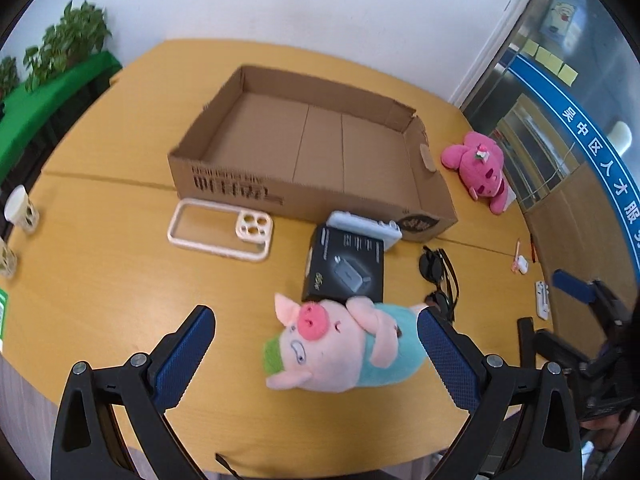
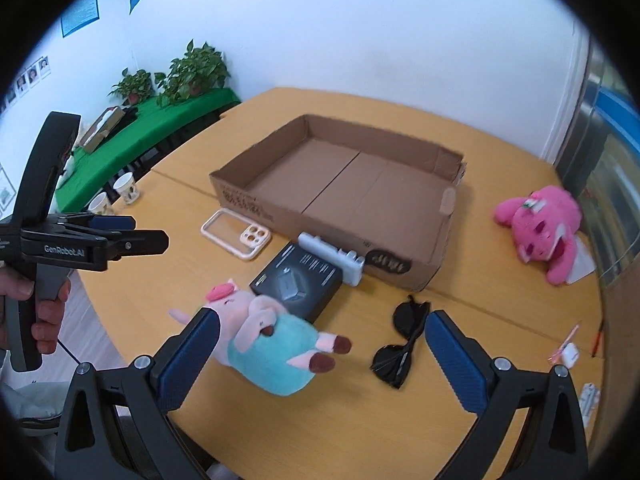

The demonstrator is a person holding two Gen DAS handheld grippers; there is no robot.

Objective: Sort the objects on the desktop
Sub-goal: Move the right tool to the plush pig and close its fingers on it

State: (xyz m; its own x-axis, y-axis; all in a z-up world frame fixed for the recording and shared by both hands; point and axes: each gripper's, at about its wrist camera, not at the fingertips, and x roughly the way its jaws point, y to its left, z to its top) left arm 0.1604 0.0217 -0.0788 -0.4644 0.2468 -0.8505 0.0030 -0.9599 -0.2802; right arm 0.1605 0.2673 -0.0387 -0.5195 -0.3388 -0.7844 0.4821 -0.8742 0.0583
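Note:
An empty cardboard box (image 1: 224, 168) (image 2: 256, 200) stands on the round wooden table. In front of it lie a beige phone case (image 1: 224, 232) (image 2: 236, 236), a white power bank (image 1: 366, 226) (image 2: 332, 258), a black product box (image 1: 346, 268) (image 2: 300, 280), black sunglasses (image 1: 438, 276) (image 2: 400, 344) and a pig plush in a teal shirt (image 1: 336, 352) (image 2: 268, 340). A pink plush (image 1: 480, 168) (image 2: 540, 228) lies at the right. My left gripper (image 1: 316, 344) is open, above the pig plush. My right gripper (image 2: 322, 344) is open, above the pig's feet and the sunglasses.
Paper cups (image 1: 20, 208) (image 2: 126, 188) stand at the table's left edge. Small white items and pens (image 2: 568, 354) lie at the right edge. A green-covered bench with potted plants (image 2: 188, 72) runs along the wall at the left.

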